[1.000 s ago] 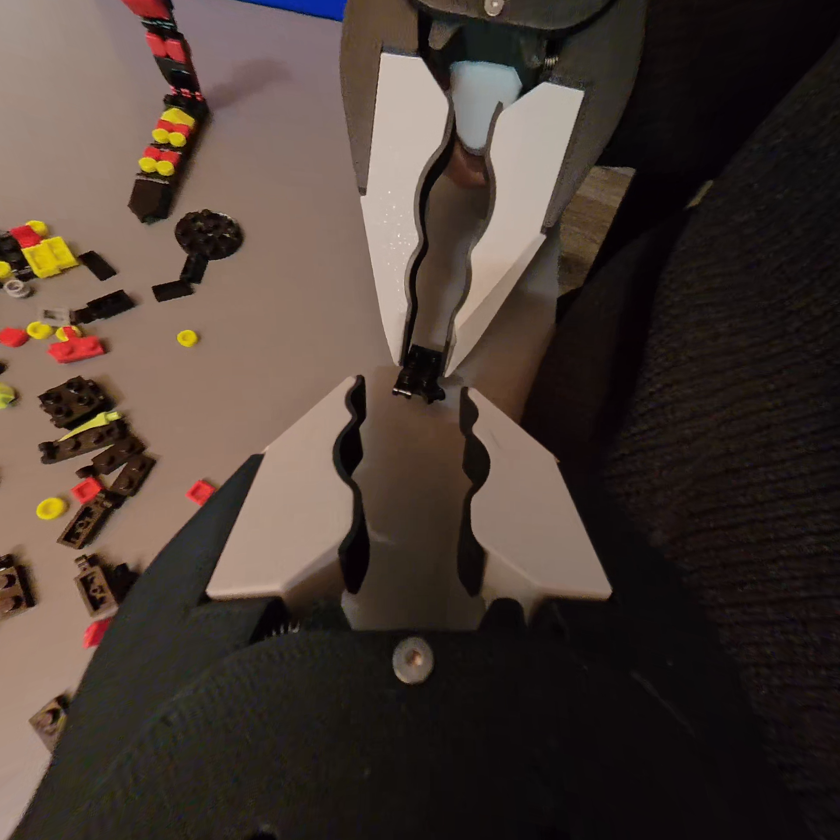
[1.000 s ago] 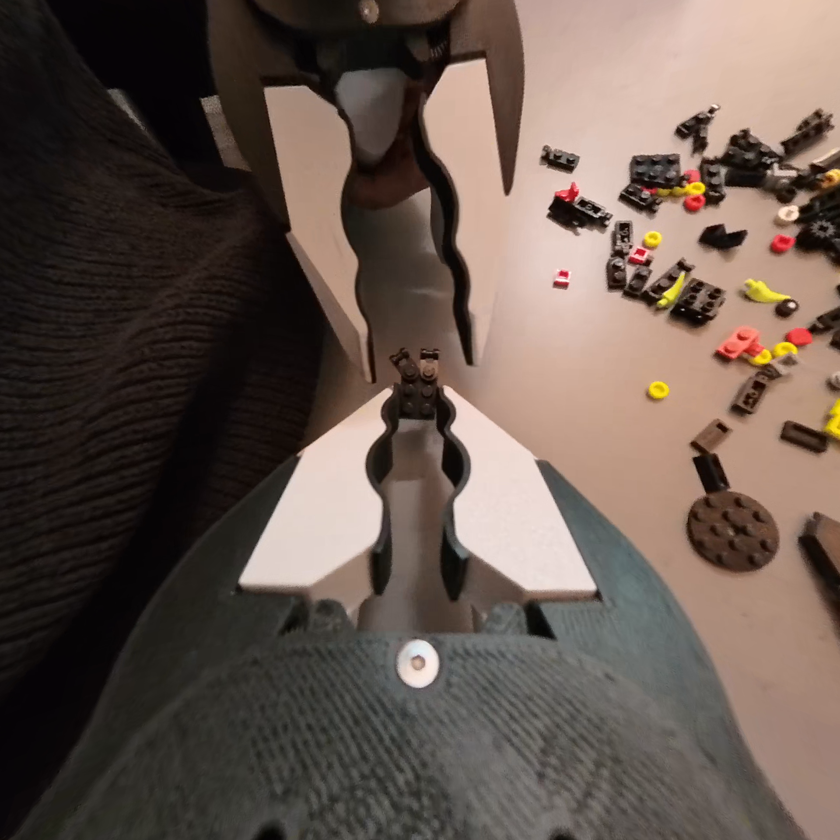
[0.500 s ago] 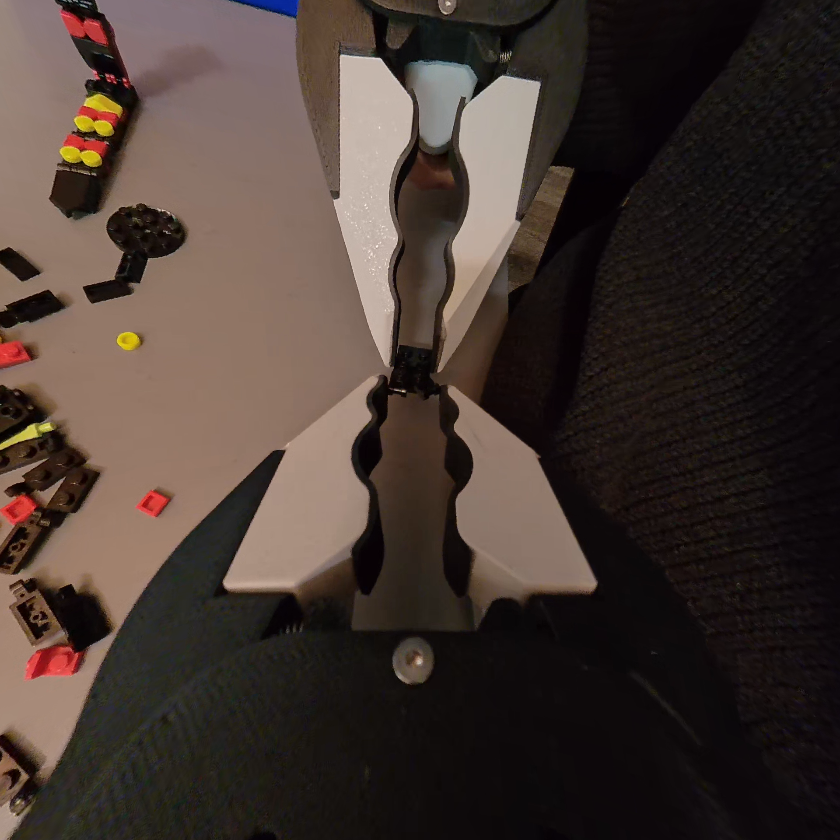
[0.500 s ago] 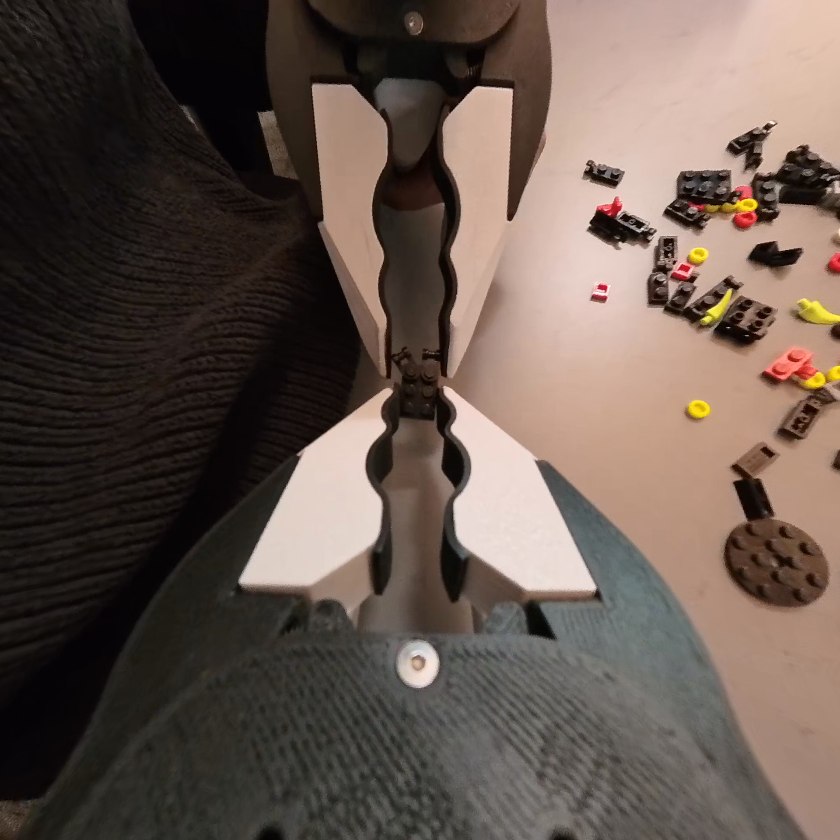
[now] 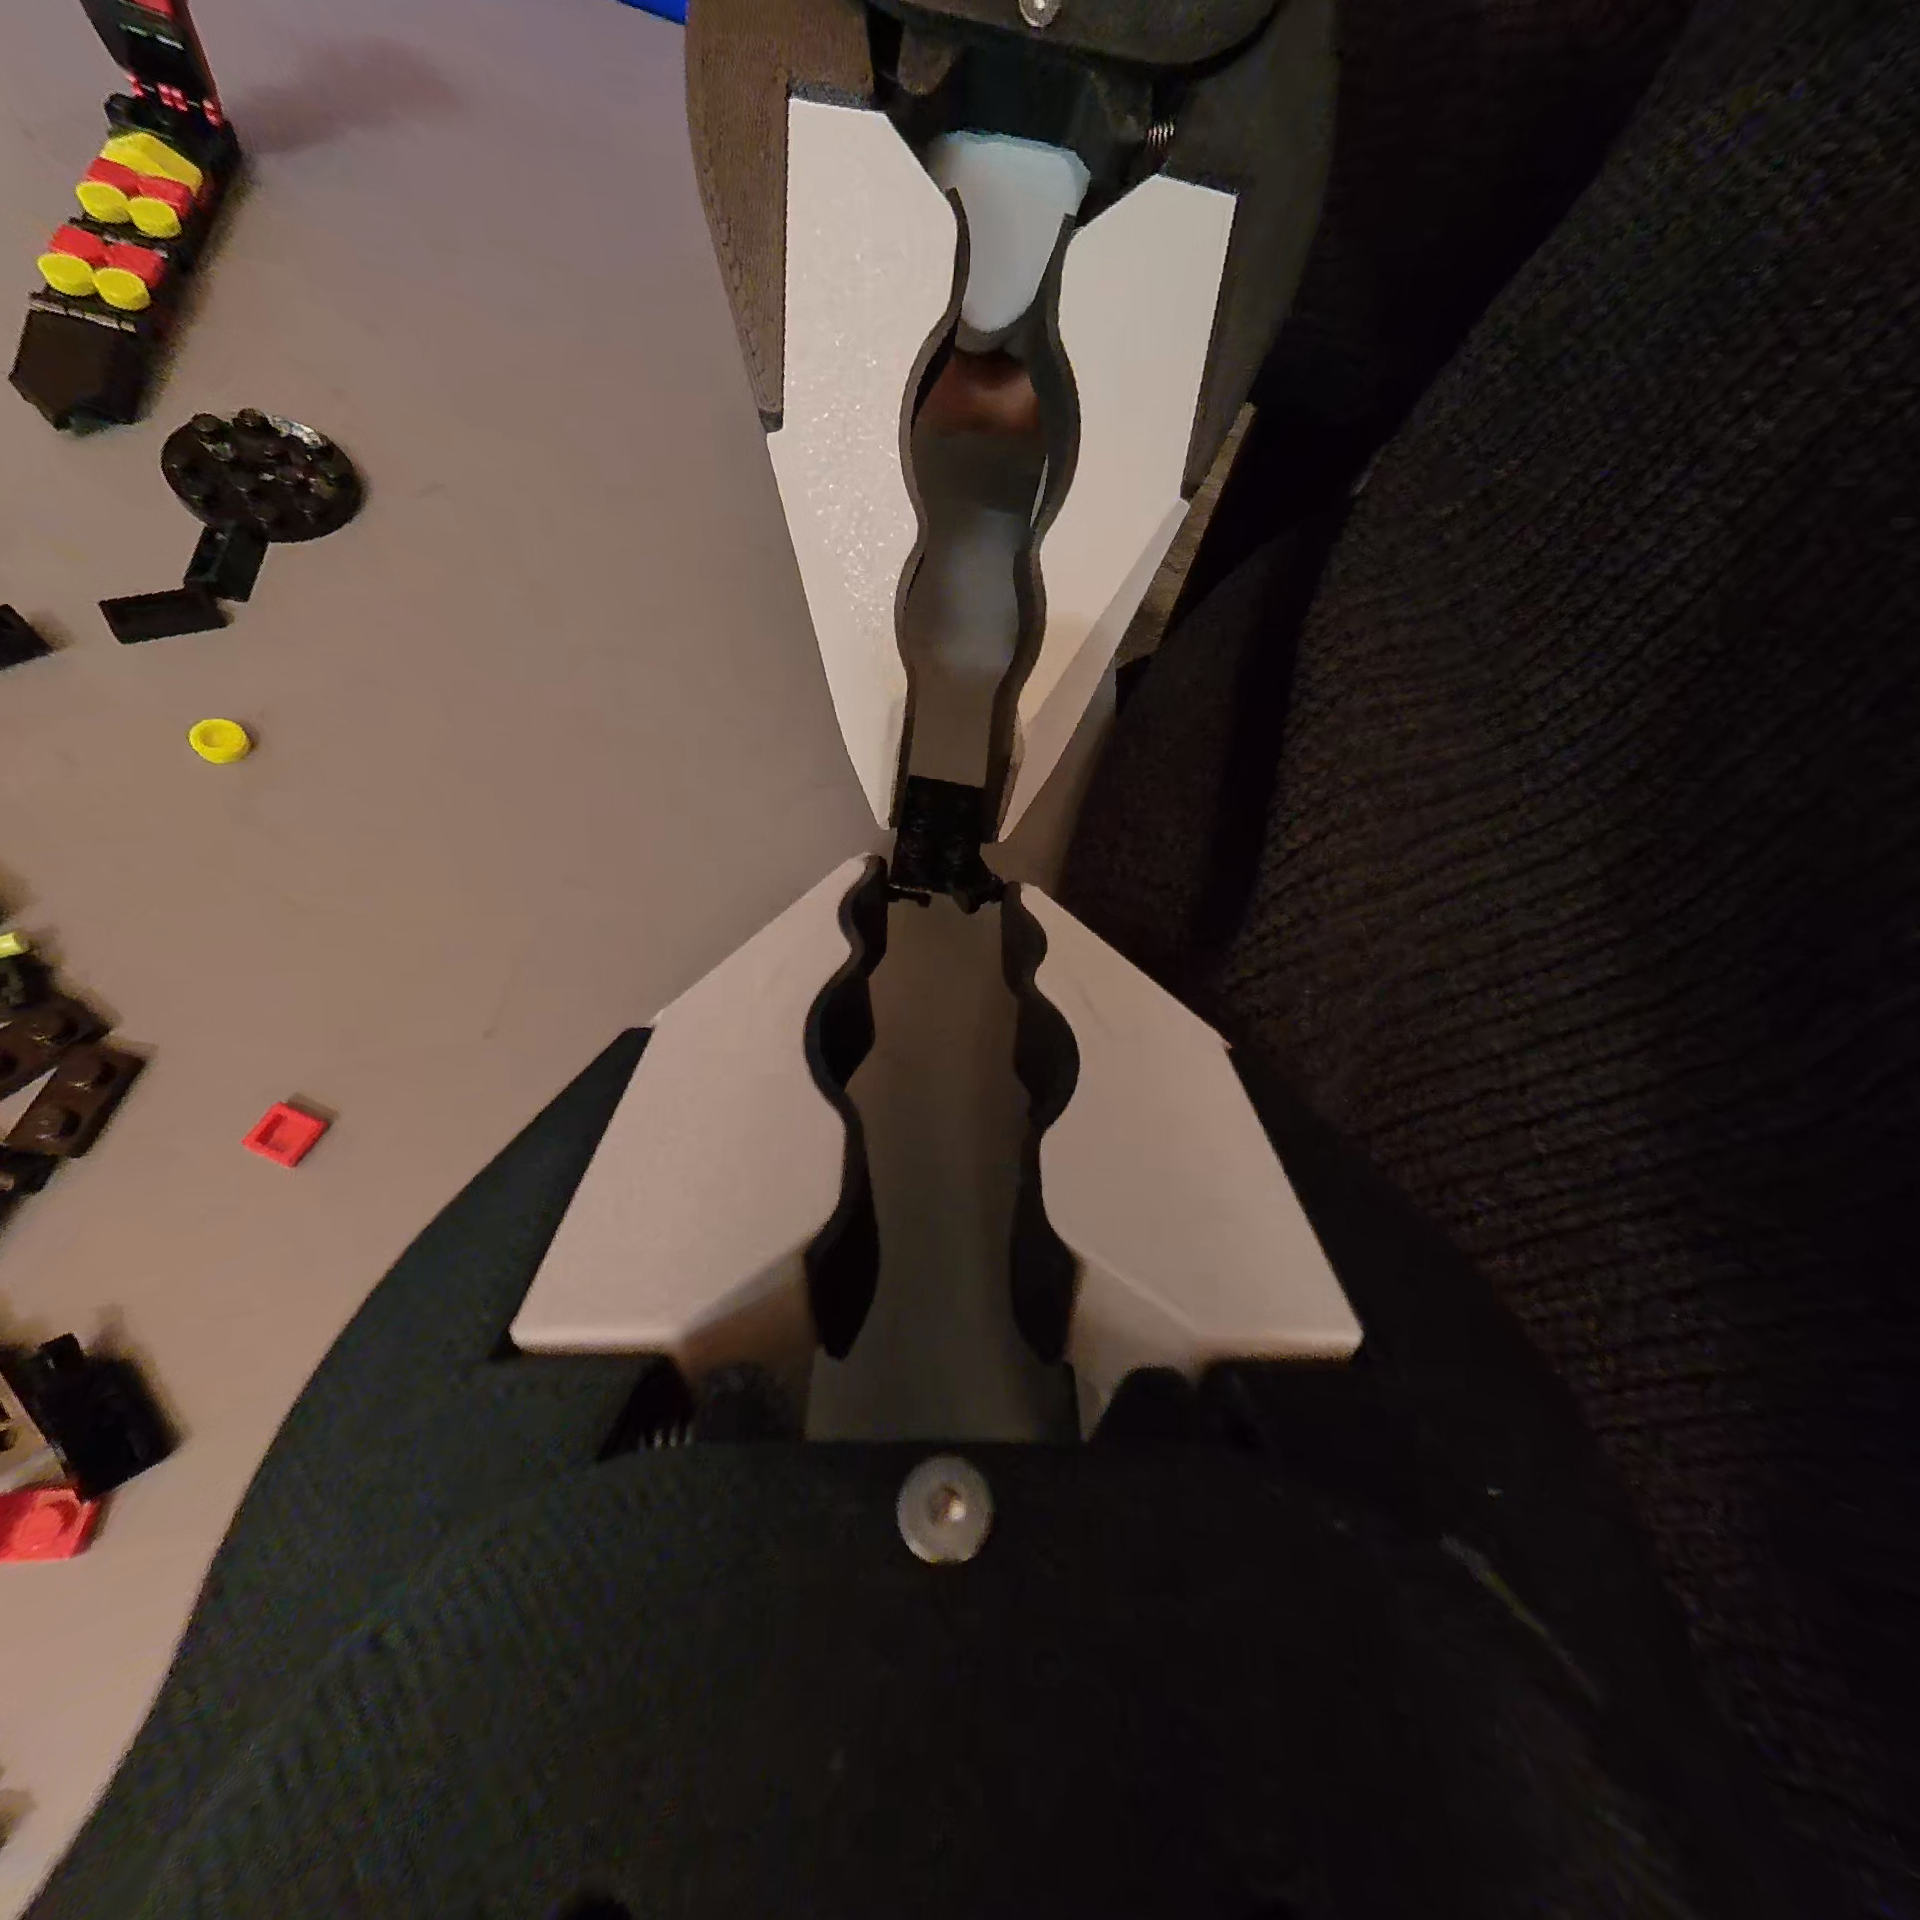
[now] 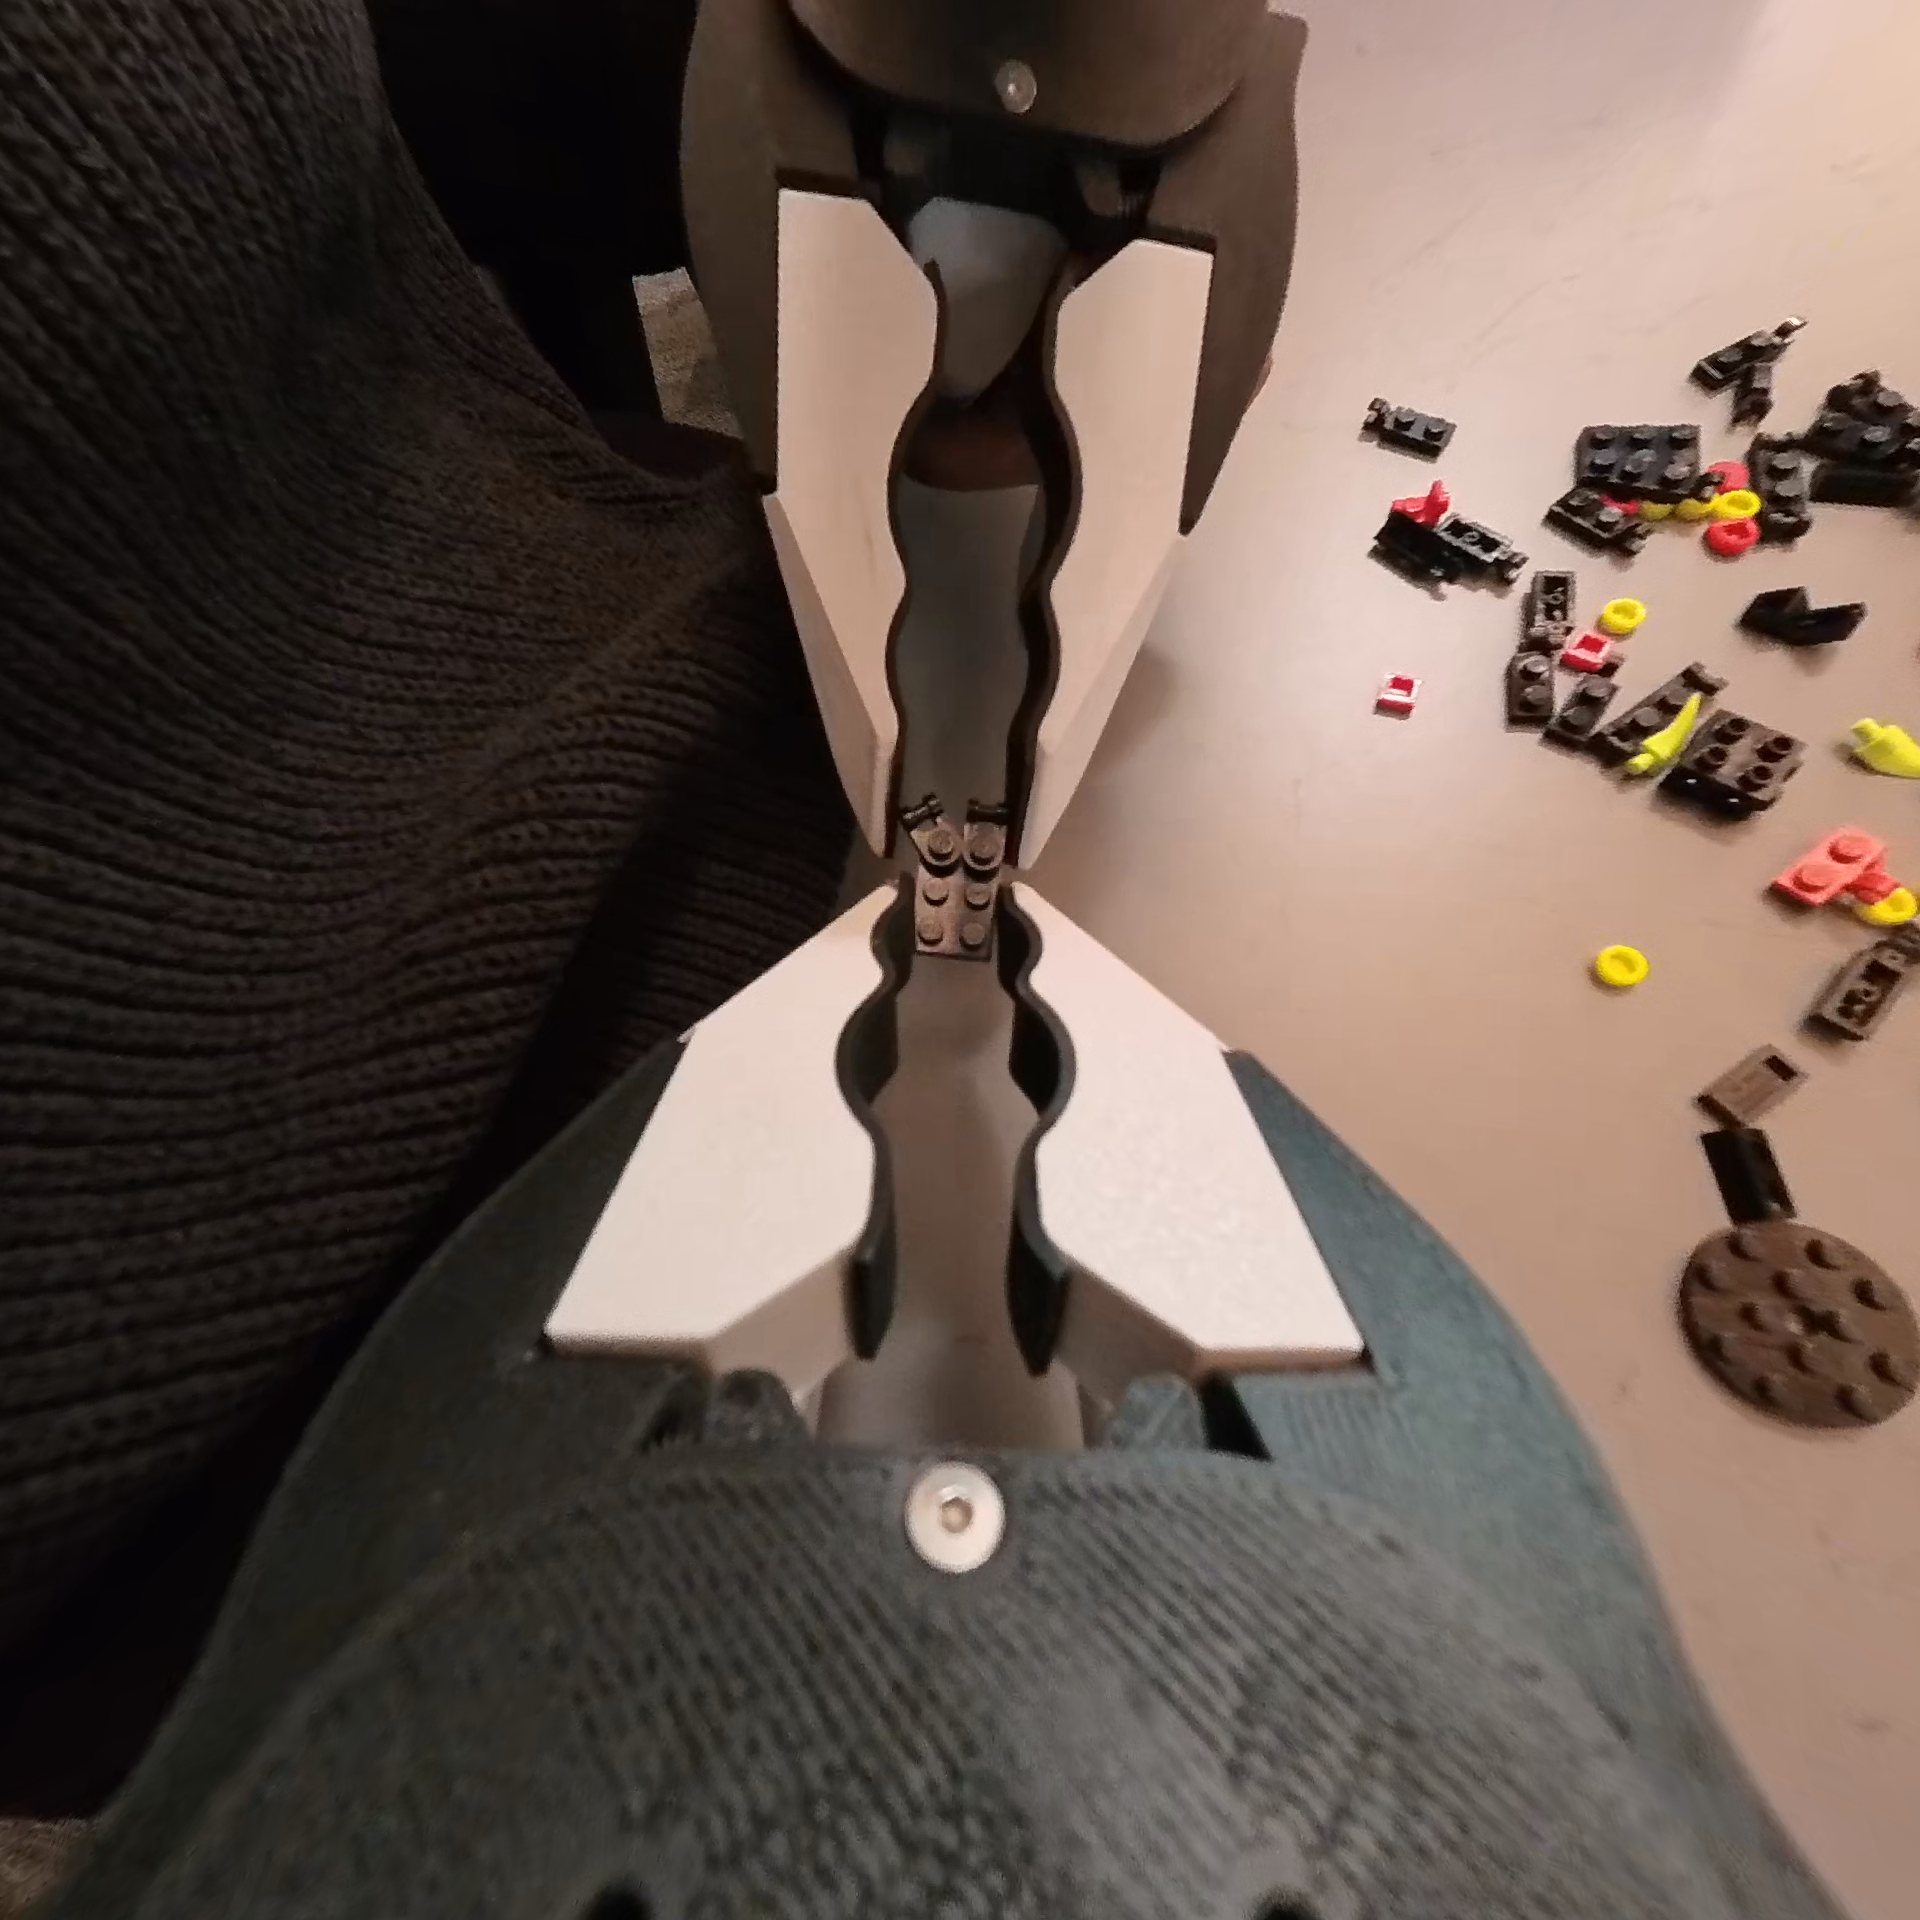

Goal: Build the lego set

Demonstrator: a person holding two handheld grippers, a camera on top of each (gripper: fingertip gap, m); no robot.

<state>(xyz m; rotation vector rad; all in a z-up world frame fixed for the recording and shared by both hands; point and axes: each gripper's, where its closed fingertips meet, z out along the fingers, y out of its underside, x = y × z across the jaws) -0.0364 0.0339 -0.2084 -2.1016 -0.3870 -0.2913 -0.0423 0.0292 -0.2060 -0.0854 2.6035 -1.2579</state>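
Observation:
My two grippers meet tip to tip above the table's near edge. My right gripper (image 6: 954, 902) is shut on a small black lego assembly (image 6: 951, 914), a studded plate with two clip pieces at its far end. The assembly also shows in the left wrist view (image 5: 940, 844). My left gripper (image 5: 940, 894) faces it and has its fingertips closed against the clip end. In the right wrist view the left gripper (image 6: 954, 850) comes in from the top. In the left wrist view the right gripper (image 5: 945, 826) does the same.
Loose black, red and yellow pieces lie on the grey table (image 5: 520, 727): a round black plate (image 5: 260, 473) (image 6: 1803, 1320), a red tile (image 5: 283, 1130), a yellow ring (image 5: 220, 740). A long partly built model (image 5: 114, 260) lies at the far left. A person's dark knitted clothing (image 6: 364, 727) is close beside the grippers. The grippers are tip to tip, or close to it. From either gripper's tips it is about 11 centimetres to the red tile (image 5: 283, 1130). Seen from the right wrist view (image 6: 1401, 689) as well.
My left gripper's fingers narrowed from wide open to closed around the clip end. The two grippers moved together until their tips met. The right gripper kept its hold.

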